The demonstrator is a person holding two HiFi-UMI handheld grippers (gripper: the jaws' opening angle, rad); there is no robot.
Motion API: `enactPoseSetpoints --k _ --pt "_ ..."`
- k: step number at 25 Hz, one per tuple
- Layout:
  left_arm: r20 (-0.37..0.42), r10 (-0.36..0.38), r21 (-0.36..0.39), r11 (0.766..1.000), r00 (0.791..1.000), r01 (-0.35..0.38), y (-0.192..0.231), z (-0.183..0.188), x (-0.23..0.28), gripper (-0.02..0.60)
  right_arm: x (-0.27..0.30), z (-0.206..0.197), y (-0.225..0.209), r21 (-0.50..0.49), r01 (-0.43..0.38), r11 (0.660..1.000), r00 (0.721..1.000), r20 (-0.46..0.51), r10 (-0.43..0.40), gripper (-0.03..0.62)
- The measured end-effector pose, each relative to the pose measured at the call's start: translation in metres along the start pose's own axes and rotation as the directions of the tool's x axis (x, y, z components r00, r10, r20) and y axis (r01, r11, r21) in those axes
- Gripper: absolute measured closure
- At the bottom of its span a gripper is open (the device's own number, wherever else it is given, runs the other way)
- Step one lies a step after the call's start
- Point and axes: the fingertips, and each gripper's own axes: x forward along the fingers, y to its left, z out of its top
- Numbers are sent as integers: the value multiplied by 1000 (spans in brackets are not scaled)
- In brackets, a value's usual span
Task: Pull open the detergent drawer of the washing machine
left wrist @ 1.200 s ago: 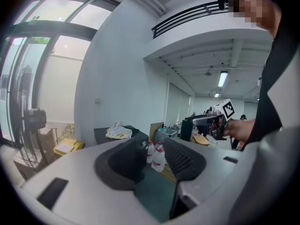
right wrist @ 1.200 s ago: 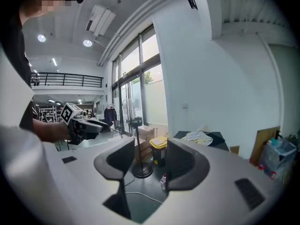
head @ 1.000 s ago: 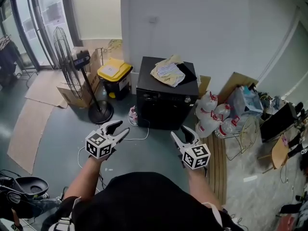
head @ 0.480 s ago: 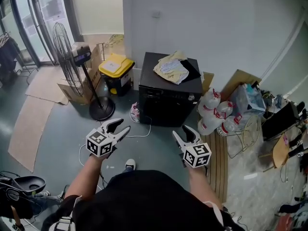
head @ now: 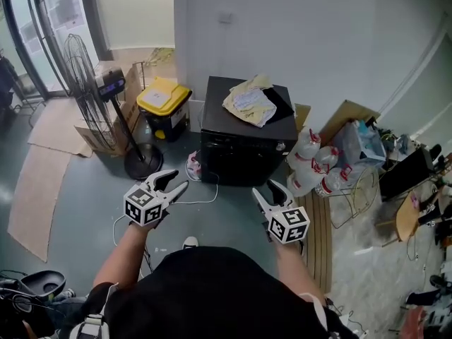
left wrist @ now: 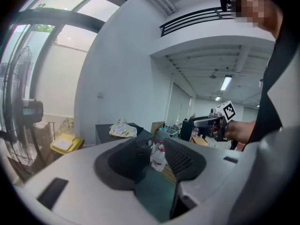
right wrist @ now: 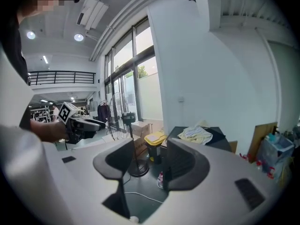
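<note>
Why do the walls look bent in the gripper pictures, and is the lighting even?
Left gripper view: the wide-angle lens bows the wall and darkens the corners; the window is washed out. Right gripper view: same bowing, glaring ceiling lights. Head view: milder bending, even light, washing machine sharp.

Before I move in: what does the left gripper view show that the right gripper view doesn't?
Only the left gripper view shows the right gripper, held out in the person's hand. Only the right gripper view shows the left gripper and the fan's base on the floor. Both show the black washing machine with cloths on top, and the yellow bin.
</note>
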Motion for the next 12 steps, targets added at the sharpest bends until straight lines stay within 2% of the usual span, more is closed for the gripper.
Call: enactPoseSetpoints --k 12 --pt "-21 -79 23 997 997 80 54 22 38 394 46 18 -16 16 69 998 998 -3 -69 367"
